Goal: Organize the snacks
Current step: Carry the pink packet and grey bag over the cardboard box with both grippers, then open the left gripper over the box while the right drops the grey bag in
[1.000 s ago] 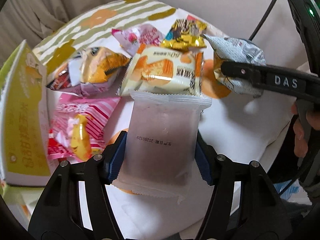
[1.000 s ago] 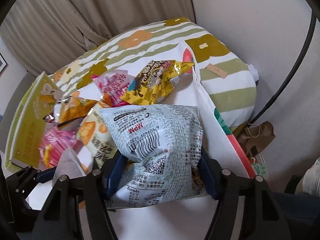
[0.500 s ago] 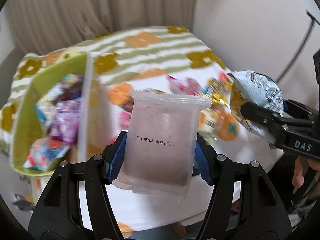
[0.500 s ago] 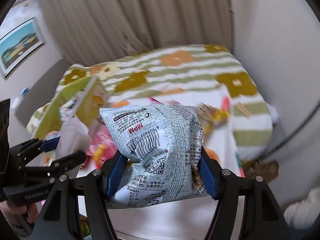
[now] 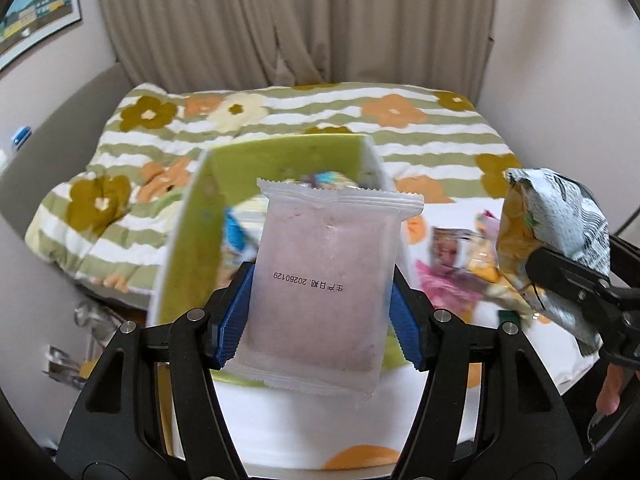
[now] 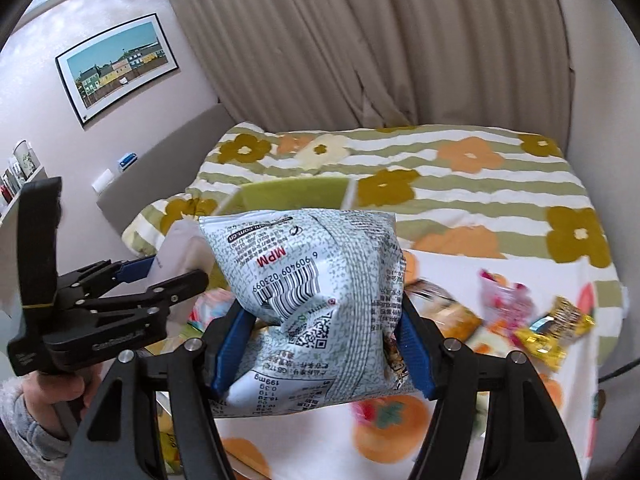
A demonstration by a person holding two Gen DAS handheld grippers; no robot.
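We hold two snack packets in the air above a bed with a flowered, striped cover. Our left gripper (image 5: 322, 314) has its jaws closed firmly on a frosted, pinkish packet (image 5: 326, 284), gripping it by both side edges with its sealed top pointing away from us. Just beyond it, at the near left of the scene, stands a green box (image 5: 192, 240) with its top open; a few blurred wrappers show inside it. Our right gripper (image 6: 322, 354) has its jaws closed on a puffy white chip bag (image 6: 316, 304) printed with a barcode, pinched at its lower half, and it hangs to the right of the box.

We judge the sorting to be partly done. Some snacks already lie in the box, and these two are on their way but not yet dropped. To the right, several loose snacks (image 6: 532, 320), among them pink and gold wrappers, lie on a white cloth (image 6: 516, 276) with orange prints, so more trips are left. Motion blur keeps us from counting them.
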